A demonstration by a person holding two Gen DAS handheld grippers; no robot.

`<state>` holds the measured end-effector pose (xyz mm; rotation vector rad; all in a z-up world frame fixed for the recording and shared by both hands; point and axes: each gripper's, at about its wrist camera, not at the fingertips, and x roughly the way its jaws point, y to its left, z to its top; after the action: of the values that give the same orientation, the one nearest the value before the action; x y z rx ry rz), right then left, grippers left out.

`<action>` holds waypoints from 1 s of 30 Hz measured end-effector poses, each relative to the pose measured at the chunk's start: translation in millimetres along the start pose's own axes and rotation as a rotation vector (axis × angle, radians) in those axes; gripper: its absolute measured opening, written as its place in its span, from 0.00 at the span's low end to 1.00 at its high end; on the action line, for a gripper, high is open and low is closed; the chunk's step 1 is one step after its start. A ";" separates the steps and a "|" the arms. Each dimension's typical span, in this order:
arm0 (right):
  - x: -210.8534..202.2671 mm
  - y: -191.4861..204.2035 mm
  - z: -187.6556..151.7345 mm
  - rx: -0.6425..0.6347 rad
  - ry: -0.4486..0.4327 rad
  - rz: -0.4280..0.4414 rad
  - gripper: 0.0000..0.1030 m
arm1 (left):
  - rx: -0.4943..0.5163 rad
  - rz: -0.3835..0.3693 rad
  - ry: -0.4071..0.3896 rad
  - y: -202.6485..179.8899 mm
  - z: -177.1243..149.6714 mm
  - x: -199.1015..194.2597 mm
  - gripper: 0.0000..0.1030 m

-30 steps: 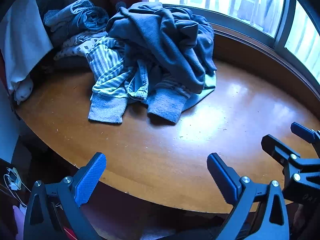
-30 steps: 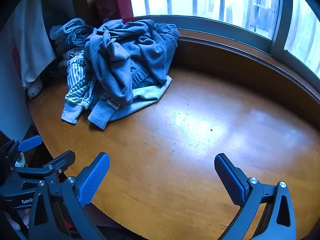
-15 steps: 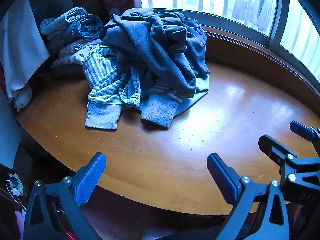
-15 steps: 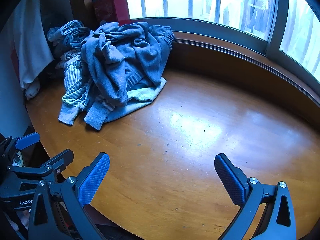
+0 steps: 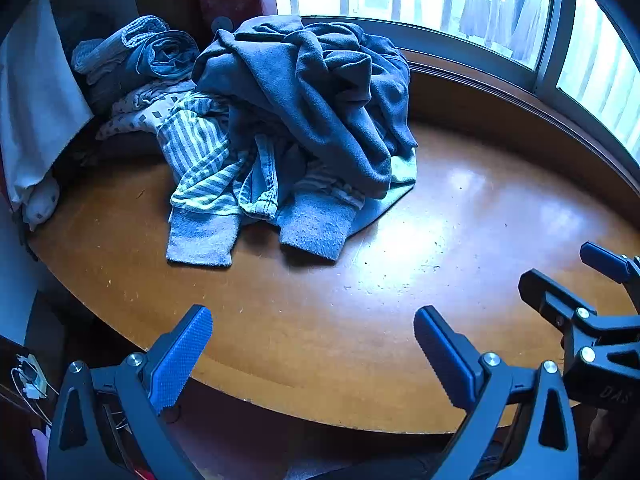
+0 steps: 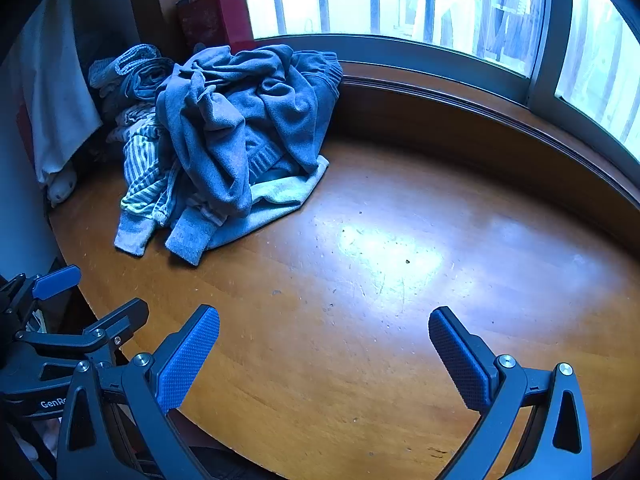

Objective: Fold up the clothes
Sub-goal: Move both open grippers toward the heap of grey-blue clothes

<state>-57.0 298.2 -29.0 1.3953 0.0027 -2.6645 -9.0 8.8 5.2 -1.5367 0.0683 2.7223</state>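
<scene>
A heap of unfolded clothes lies at the far left of a wooden table (image 5: 460,240) (image 6: 440,280). On top is a dark blue sweater (image 5: 320,92) (image 6: 248,120). Under it are a blue-and-white striped garment (image 5: 200,152) (image 6: 140,172) with grey cuffs and a pale cloth (image 5: 400,176) (image 6: 280,196). My left gripper (image 5: 312,344) hangs open over the table's near edge, well short of the heap, holding nothing. My right gripper (image 6: 324,344) is open too, over bare wood to the right of the heap. Each gripper shows at the edge of the other's view.
Rolled and folded garments (image 5: 136,56) (image 6: 128,72) are stacked behind the heap by a white cloth (image 5: 32,112) on the left. A dark red box (image 6: 216,20) stands at the back. A raised sill and window (image 6: 440,8) bound the table's far side.
Both grippers have drawn back and tilted slightly, so the heap sits a little higher and farther in each view. Both stay open and the clothes have not moved.
</scene>
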 end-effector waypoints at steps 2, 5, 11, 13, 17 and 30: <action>2.0 0.1 1.1 0.003 0.004 -0.001 1.00 | 0.002 0.000 -0.005 0.6 1.4 1.1 1.00; 4.2 1.0 1.6 0.006 0.008 -0.005 1.00 | 0.008 -0.003 -0.007 1.5 3.6 3.8 1.00; 8.9 3.8 5.3 0.008 0.016 -0.018 1.00 | 0.017 -0.016 -0.007 3.5 7.3 9.5 1.00; 10.8 4.0 6.5 0.011 0.019 -0.020 1.00 | 0.019 -0.018 -0.007 4.1 9.0 11.6 1.00; 14.5 5.2 9.4 0.018 0.025 -0.026 1.00 | 0.024 -0.024 -0.007 6.0 12.8 15.5 1.00; 27.9 22.7 25.2 0.000 0.037 -0.040 1.00 | 0.013 -0.040 -0.005 24.9 27.4 30.4 1.00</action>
<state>-90.6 270.9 -36.1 1.4593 0.0344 -2.6701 -49.0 -15.1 -5.9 -1.5112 0.0543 2.6898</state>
